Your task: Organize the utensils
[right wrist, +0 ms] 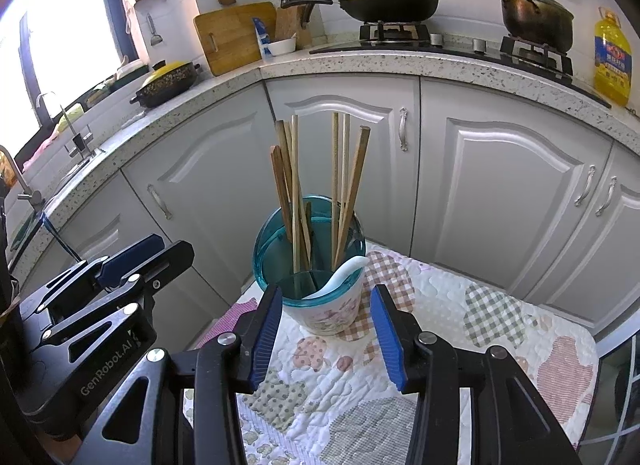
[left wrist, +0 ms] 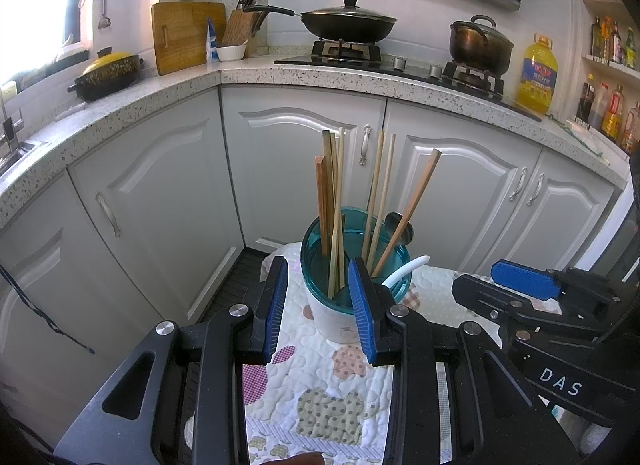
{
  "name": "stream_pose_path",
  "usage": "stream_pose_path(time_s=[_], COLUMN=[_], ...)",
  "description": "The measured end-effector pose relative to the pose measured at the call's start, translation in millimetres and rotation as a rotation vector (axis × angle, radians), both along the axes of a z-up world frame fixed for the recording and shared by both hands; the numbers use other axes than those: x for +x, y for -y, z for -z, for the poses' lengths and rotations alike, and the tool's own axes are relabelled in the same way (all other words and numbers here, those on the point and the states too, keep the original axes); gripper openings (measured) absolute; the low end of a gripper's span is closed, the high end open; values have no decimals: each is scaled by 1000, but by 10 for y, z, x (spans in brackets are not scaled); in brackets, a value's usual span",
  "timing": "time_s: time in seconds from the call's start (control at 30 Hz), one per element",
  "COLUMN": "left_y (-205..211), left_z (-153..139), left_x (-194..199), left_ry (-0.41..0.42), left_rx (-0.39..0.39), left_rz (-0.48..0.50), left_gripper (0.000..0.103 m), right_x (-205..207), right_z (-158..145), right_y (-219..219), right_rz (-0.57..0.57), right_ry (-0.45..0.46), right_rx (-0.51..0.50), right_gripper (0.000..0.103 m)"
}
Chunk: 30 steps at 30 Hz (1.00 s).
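Note:
A white utensil holder with a teal insert [left wrist: 336, 317] [right wrist: 328, 317] stands on a quilted cloth [left wrist: 340, 385] [right wrist: 480, 325]. Several wooden chopsticks [left wrist: 334, 201] [right wrist: 294, 193] stand upright in it. A white spoon [left wrist: 404, 271] [right wrist: 344, 269] leans over its rim, and a metal spoon [left wrist: 400, 225] shows behind. My left gripper [left wrist: 318, 265] [right wrist: 172, 255] is open, just short of the holder on its left side, with nothing between its fingers. On the other side my right gripper [right wrist: 326, 291] [left wrist: 480, 277] is also open and near the holder, holding nothing.
White cabinet doors [left wrist: 296, 169] stand close behind the holder under a speckled counter [left wrist: 120, 105]. On the counter are a wok [left wrist: 348, 23], a pot [left wrist: 480, 45], an oil bottle [left wrist: 536, 73], a cutting board [left wrist: 184, 35] and a yellow-lidded pot [left wrist: 108, 71]. A sink tap [right wrist: 24, 185] is at the left.

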<state>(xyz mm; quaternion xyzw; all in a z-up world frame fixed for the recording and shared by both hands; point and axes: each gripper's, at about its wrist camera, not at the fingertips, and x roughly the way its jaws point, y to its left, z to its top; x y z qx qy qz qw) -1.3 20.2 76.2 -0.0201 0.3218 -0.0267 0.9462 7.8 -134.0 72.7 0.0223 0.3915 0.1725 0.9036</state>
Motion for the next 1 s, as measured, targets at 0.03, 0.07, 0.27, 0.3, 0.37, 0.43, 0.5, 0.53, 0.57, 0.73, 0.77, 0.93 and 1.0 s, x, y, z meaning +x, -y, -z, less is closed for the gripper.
stream_pose_path(time_s=[0.03,0.07,0.27,0.3,0.37,0.43,0.5,0.53,0.57,0.73,0.77,0.93,1.0], left_y=[-1,-2,8,10,6,4,5,5,6,9,9,17,15], left_z=[-2,4,14,15,13,16,18,21,22,52,60,92,117], left_x=[-1,2,-12,-12,-6,0,6,8,9,28,35,58,65], left_ry=[-3,-5,-8,-9,-10,-13,-14,-15,-15,-26,-28,-24,-23], left_rx=[-2,-4,-2,-2,-3,-4,-6,-6,-5,-10,-12,-19,-9], left_rz=[1,2,4,5,6,6,7,7,8,12,13,26,26], left_gripper=[30,30,30,30,30,30,30,30,30,30,30,30,30], right_x=[0,-5,-12,-9,-8,-8,-12,-12,-10,-5,-1,17,28], right_z=[-4,-9,-20,-18,-17,-15,-11,-11,-7,14,22,92,182], right_y=[2,6,0,-2,-4,-5,-9,-10,-8,-12,-9,37,118], right_rz=[2,4,3,2,0,-1,-2,-2,-2,-1,0,7,22], right_ry=[0,1,2,1,0,-1,-2,-3,-4,-12,-13,-21,-27], right_rx=[-2,-4,-12,-12,-12,-13,-13,-14,-15,-17,-17,-19,-22], right_gripper=[44,44,45,45,46,46,46,46,46,47,47,48,51])
